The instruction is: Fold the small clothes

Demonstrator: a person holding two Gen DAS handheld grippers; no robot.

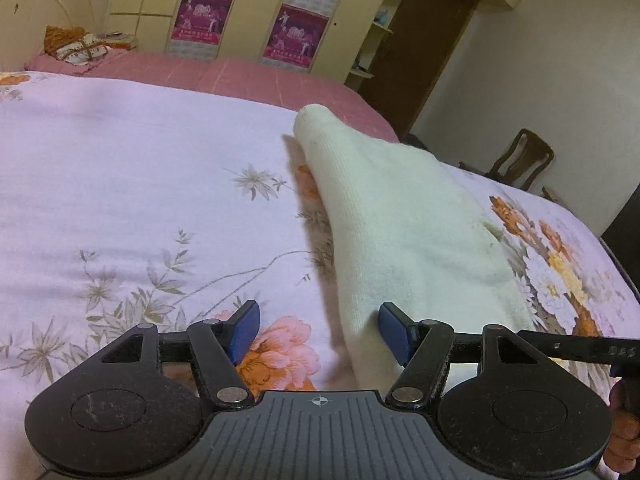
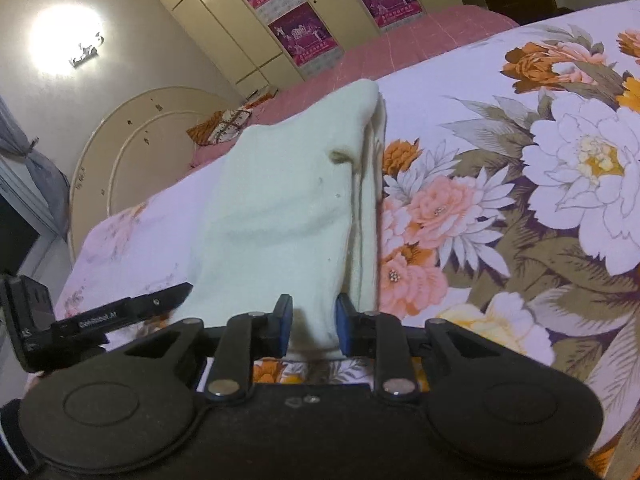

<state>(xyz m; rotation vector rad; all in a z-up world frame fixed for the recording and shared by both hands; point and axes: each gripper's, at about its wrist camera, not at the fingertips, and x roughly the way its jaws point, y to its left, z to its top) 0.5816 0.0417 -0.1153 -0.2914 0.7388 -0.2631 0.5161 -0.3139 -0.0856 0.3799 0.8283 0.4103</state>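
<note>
A cream knit garment point(image 1: 400, 220) lies folded lengthwise on the flowered bedsheet point(image 1: 120, 184). In the left wrist view my left gripper point(image 1: 320, 334) is open; the garment's near edge lies against its right pad point(image 1: 394, 330), the left pad is over bare sheet. In the right wrist view the garment point(image 2: 280, 208) runs away from me, and my right gripper point(image 2: 312, 326) is shut on its near end, blue pads point(image 2: 343, 330) pressing the cloth from both sides. The other gripper's black arm point(image 2: 120, 312) shows at left.
A pink blanket point(image 1: 240, 76) covers the far part of the bed, with a patterned pillow point(image 1: 80, 46) near the headboard. Cream wardrobes with purple posters point(image 1: 296, 32) stand behind. A wooden chair point(image 1: 520, 160) is beyond the bed's right edge.
</note>
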